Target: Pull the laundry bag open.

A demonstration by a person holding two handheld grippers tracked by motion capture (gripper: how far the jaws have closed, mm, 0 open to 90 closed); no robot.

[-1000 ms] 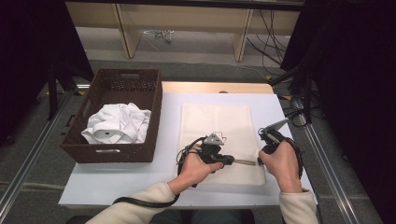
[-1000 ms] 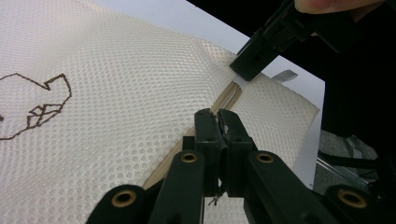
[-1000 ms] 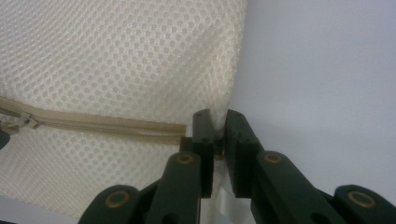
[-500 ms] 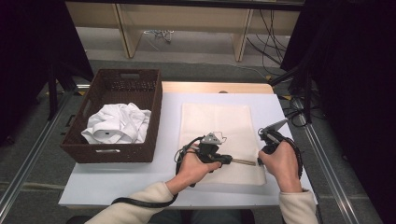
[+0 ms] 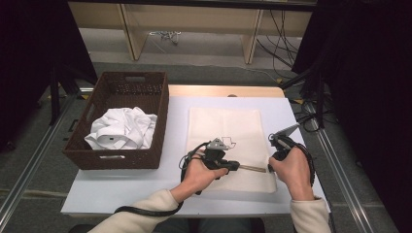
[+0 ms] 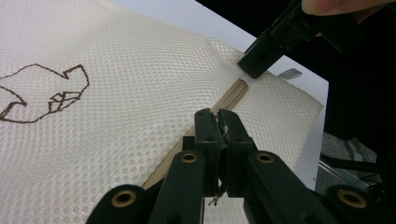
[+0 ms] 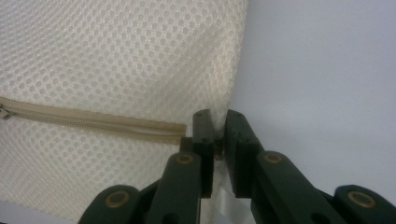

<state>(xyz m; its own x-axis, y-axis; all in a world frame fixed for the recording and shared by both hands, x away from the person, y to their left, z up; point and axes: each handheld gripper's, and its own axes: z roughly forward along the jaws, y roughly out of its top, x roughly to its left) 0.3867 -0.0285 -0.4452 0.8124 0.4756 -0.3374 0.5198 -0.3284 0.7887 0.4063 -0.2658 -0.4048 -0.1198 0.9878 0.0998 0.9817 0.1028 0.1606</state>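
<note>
Mesh bag [image 5: 228, 141] edge between both hands' pinched jaws

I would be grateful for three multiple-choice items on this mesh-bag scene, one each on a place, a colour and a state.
1. Where do the white clothes lie?
A. in the brown basket
B. on the mesh bag
C. on the floor

2. What colour is the line drawing on the mesh bag?
A. red
B. brown
C. blue

3. How does the right gripper stand?
A. wide open above the table
B. shut on a cable
C. shut on the mesh bag's edge

Answers:
1 A, the high view shows the crumpled white pile inside the woven walls.
2 B, the left gripper view shows a dark brown outline on cream mesh.
3 C, the right gripper view shows mesh pinched between the two jaws at the end of the zip, while the left gripper is shut at the zip line farther along.
</note>
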